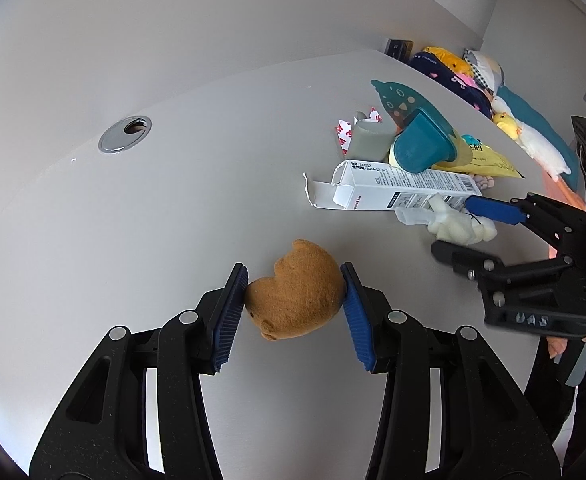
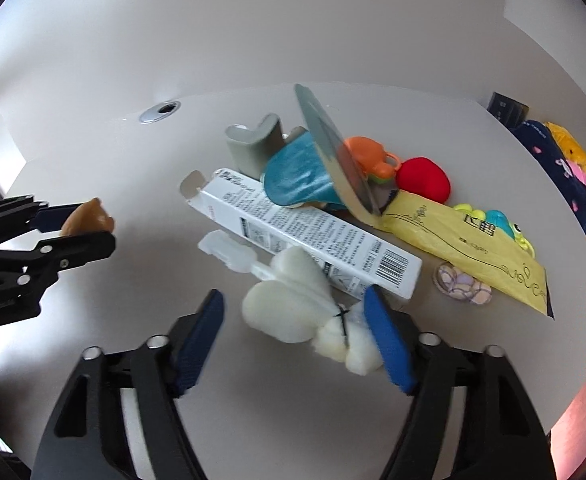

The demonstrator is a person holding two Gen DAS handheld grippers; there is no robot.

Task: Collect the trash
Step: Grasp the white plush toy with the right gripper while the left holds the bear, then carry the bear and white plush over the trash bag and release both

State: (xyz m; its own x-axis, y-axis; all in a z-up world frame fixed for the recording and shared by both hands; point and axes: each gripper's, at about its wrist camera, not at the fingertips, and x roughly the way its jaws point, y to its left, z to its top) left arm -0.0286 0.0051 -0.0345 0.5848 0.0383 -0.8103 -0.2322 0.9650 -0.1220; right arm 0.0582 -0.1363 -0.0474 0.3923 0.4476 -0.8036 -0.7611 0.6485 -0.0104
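My left gripper (image 1: 294, 276) is shut on a brown plush bear head (image 1: 297, 304) just above the grey desk (image 1: 173, 220); both blue pads press its sides. It also shows at the left of the right wrist view, left gripper (image 2: 73, 220). My right gripper (image 2: 293, 294) straddles a white plush toy (image 2: 289, 308) lying on the desk. Its right pad touches the toy, and its left pad stands apart from it. A long white carton (image 2: 305, 236) with open flaps lies just beyond, beside a clear plastic piece (image 2: 229, 250). In the left wrist view the right gripper (image 1: 453, 224) reaches in from the right.
Behind the carton sit a yellow bag (image 2: 465, 240), a grey holder (image 2: 253, 148), a teal bird-shaped item (image 2: 297, 176), a red plush (image 2: 423, 178) and an orange toy (image 2: 369, 156). A cable grommet (image 1: 125, 134) is far left. Soft toys (image 1: 533, 140) lie past the desk's right edge.
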